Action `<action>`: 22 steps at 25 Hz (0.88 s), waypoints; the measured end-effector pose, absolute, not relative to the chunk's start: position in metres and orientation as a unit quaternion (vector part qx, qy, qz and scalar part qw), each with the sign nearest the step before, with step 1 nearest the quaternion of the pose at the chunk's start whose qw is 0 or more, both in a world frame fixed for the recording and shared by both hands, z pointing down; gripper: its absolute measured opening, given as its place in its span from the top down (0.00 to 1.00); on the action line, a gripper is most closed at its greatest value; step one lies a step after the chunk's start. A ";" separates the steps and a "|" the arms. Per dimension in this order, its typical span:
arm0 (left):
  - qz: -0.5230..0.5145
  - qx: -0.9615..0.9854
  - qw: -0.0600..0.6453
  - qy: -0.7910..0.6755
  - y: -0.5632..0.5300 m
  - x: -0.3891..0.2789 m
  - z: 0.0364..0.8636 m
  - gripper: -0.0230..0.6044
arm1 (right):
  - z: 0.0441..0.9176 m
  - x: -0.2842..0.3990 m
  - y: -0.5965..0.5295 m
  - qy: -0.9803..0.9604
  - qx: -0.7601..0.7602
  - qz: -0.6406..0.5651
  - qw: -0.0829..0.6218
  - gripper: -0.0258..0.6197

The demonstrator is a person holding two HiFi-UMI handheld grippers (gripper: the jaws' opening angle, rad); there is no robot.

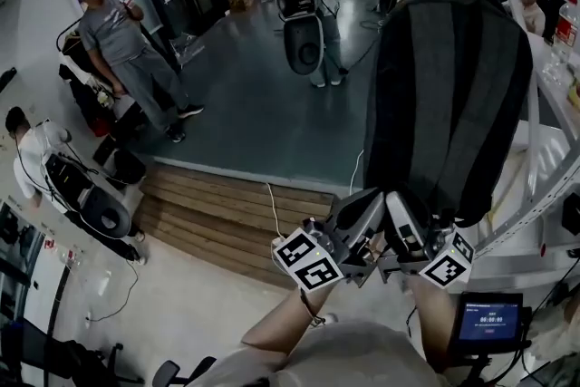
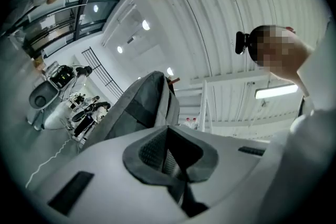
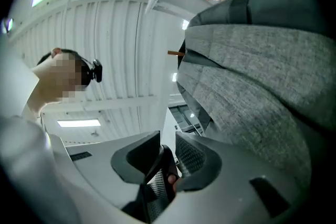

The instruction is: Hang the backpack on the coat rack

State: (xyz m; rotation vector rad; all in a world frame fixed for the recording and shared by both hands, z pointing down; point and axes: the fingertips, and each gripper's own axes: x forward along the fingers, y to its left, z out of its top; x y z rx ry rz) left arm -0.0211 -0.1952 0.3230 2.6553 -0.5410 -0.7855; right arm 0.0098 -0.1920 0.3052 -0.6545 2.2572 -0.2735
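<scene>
A grey and black backpack [image 1: 444, 95] hangs upright at the right of the head view, its top at a brown peg of the coat rack [image 3: 173, 53]. Both grippers sit just under its bottom edge, pointing upward. My left gripper [image 1: 367, 204] is shut, and nothing shows between its pads [image 2: 170, 136]. The backpack [image 2: 139, 105] rises beyond it. My right gripper [image 1: 397, 206] is closed down on a thin black strap [image 3: 160, 165] that runs between its pads. The grey fabric of the backpack [image 3: 252, 60] fills that view's right side.
A white metal frame [image 1: 535, 168] stands right of the backpack. A small screen [image 1: 489, 317] sits at bottom right. A wooden step [image 1: 217, 204] edges a grey floor where a person [image 1: 122, 41] and others stand among robot bases [image 1: 304, 41].
</scene>
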 end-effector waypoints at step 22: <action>-0.244 0.941 0.090 -0.218 -0.199 -0.040 0.310 0.95 | 0.299 0.019 -0.184 0.896 -0.311 -0.008 0.317 0.82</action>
